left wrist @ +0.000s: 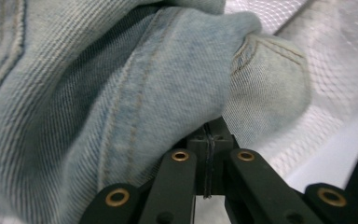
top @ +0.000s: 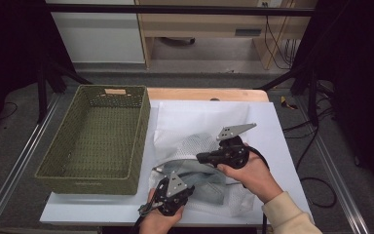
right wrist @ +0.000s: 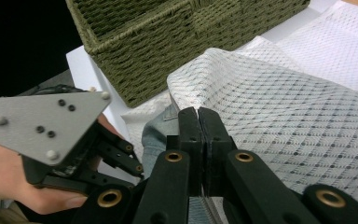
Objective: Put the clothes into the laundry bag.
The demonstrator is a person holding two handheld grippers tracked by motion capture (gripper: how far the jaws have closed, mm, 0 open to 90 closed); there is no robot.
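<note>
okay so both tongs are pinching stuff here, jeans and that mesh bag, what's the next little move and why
Probably pull the jeans further out with the left tongs, while the right tongs hold the mesh bag edge. Both are shut on fabric, and the denim sits partly inside the bag.

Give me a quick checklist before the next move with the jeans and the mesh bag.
1. Left gripper shut on the light blue denim jeans: ok.
2. Right gripper shut on the white mesh laundry bag: ok.
3. Jeans fully out of or inside the bag: cannot tell.
4. Green woven rectangular basket holds nothing and stands beside the bag: ok.
5. Grippers apart, not touching: ok.
</note>
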